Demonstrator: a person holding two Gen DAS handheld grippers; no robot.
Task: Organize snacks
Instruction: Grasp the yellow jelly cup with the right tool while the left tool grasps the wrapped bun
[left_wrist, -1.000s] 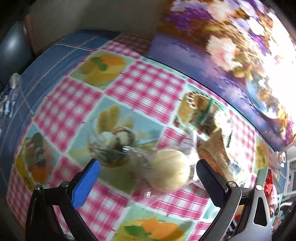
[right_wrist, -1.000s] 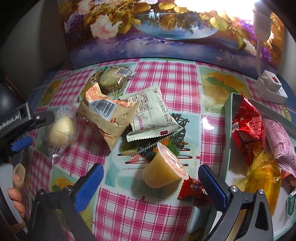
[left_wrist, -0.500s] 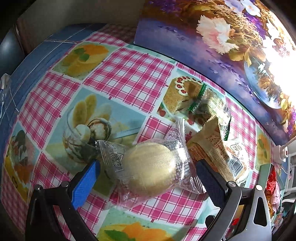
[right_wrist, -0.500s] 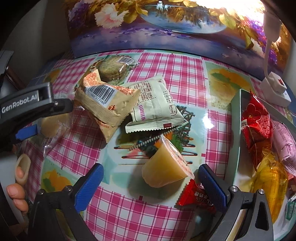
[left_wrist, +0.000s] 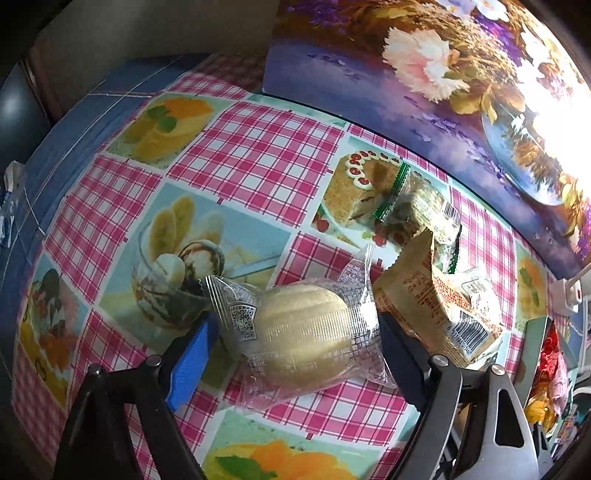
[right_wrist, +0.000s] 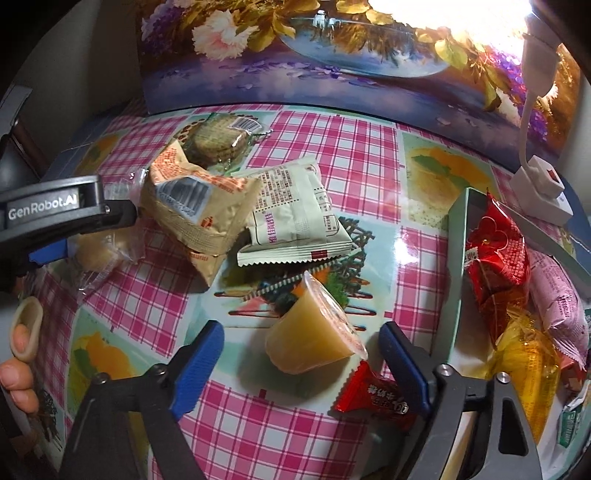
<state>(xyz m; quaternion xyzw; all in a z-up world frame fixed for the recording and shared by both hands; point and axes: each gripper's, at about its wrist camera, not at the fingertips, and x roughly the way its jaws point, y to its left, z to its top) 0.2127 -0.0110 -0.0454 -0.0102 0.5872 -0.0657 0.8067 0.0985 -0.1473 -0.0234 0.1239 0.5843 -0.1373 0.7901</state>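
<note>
- The left gripper (left_wrist: 295, 343) had its blue pads either side of the round bun in a clear wrapper (left_wrist: 299, 332); the wrapper sat against both pads, so I judged it pinched, though whether it was lifted off the checked tablecloth (left_wrist: 258, 147) could not be told.
- The right gripper (right_wrist: 301, 354) was spread wide, its jaws straddling the jelly cup (right_wrist: 314, 339), which lay tipped on its side, touching neither pad.
- Take the teal tray (right_wrist: 456, 280) as the landmark: inside it already lay a red packet (right_wrist: 495, 254), a pink packet (right_wrist: 557, 299) and a yellow-orange sweet (right_wrist: 528, 354), so part of the sorting looked done.
- Just left of the tray's wall sat the jelly cup, with a small red candy (right_wrist: 373, 398) touching its lid end.
- Further left of the tray, the white sachet (right_wrist: 291, 218) and tan bag (right_wrist: 195, 210) overlapped, the tan bag leaning on the sachet's edge.
- Beyond those, the green-edged biscuit pack (right_wrist: 218, 140) lay partly under the tan bag.
- Farthest from the tray was the bun.
- My read: six items remained outside the tray, so the job was not yet halfway.
</note>
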